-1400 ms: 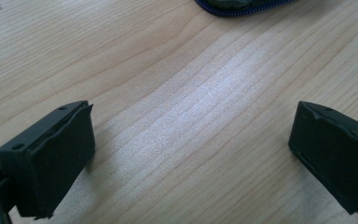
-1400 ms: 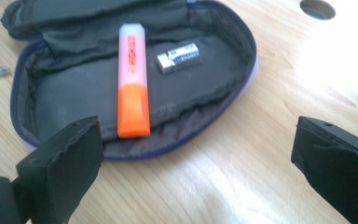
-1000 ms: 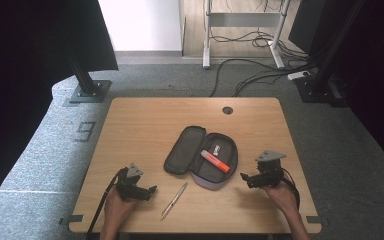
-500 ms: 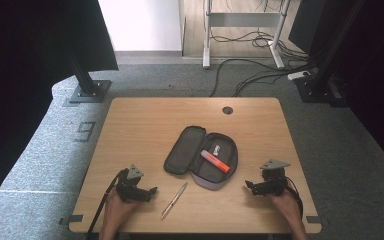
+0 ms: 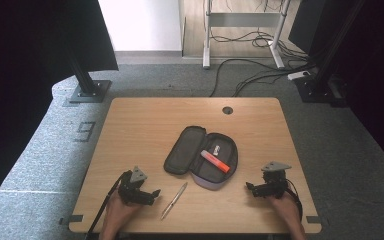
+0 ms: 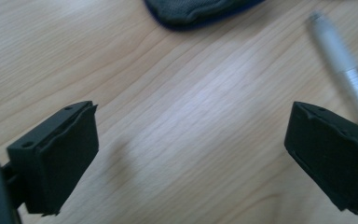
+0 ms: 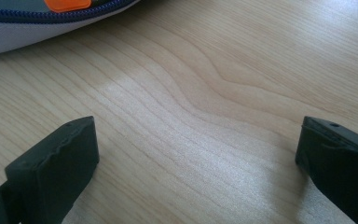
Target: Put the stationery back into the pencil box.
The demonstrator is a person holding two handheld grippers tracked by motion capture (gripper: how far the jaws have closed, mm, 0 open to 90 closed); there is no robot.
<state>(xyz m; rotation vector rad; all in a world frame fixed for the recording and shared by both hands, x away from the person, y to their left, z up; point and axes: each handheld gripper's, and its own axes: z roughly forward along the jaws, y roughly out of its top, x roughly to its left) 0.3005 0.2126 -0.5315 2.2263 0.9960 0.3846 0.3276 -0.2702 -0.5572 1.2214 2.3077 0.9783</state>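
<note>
An open dark pencil case (image 5: 180, 152) lies in the middle of the wooden table (image 5: 145, 120), with an orange marker (image 5: 215, 161) and a small white item (image 5: 218, 148) inside. A silver pen (image 5: 174, 200) rests on the table just in front of it. My left gripper (image 5: 153, 193) sits near the front left edge, open and empty, its jaws pointing toward the pen. In the left gripper view (image 6: 191, 135) the pen (image 6: 342, 65) lies by the right jaw and the case's edge (image 6: 191, 9) is ahead. My right gripper (image 5: 250, 188) is open, right of the case. In its own view (image 7: 198, 135) the case's rim (image 7: 28, 28) and the marker (image 7: 67, 4) are ahead.
A round cable hole (image 5: 227, 110) sits near the table's far edge. On the floor beyond are a black stand base (image 5: 87, 92), a white desk frame (image 5: 240, 30) and loose cables (image 5: 250, 75). Bare wood lies between each gripper's jaws.
My right gripper has drawn back toward the table's front edge, away from the case. The left gripper has hardly moved. Both stay open.
</note>
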